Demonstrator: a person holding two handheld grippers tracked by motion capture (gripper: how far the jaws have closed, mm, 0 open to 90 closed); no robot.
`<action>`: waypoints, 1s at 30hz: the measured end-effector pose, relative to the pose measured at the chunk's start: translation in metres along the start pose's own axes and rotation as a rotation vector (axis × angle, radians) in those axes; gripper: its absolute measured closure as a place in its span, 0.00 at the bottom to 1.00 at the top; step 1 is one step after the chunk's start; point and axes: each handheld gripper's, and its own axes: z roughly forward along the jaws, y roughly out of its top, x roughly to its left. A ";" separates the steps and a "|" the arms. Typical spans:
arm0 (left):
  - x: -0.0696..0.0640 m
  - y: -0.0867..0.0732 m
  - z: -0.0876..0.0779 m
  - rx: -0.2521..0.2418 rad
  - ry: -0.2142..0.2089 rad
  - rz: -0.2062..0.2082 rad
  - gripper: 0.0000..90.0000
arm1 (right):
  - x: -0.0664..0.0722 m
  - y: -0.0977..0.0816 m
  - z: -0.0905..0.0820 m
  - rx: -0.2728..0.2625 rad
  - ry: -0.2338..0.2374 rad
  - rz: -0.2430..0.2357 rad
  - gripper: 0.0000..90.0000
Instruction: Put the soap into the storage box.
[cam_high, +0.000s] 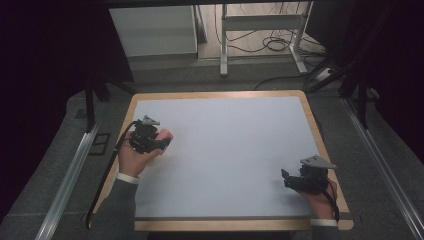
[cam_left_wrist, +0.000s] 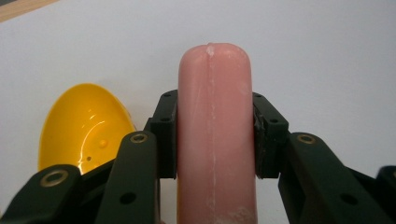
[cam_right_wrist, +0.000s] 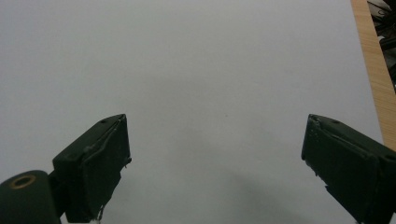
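So the bench (cam_high: 225, 150) was basically one big white sheet with a wooden rim, and nearly all of it was bare, so there was loads of room through the middle and along the far edge. Both hands sat low: the left gripper (cam_high: 161, 142) was over near the left edge, and the right gripper (cam_high: 286, 176) was well apart from it, close to the right rim and the near edge.

The left one had its jaws pinching a pink sausage-looking thing (cam_left_wrist: 215, 135). In the left gripper view it ran straight up between the two pads, both pressed flat on its sides, with its rounded tip poking out well past them. From above you only got a bit of pink sticking out beyond the gripper.

The right gripper's jaws were spread wide with just white sheet between them.

There was also a yellow bowl-shaped piece (cam_left_wrist: 81, 128) just left of the sausage in the left gripper view, partly cut off behind the jaw. I couldn't tell whether the two touched.
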 end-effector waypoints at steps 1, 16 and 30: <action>0.001 0.000 0.000 0.000 0.000 -0.002 0.67 | 0.000 0.000 0.000 -0.001 -0.001 0.003 0.08; 0.012 0.000 -0.005 -0.005 0.021 -0.027 0.67 | 0.000 0.000 0.000 0.002 -0.001 0.001 0.08; 0.022 0.000 -0.009 -0.001 0.039 -0.039 0.67 | 0.001 0.000 0.001 0.002 -0.001 -0.002 0.08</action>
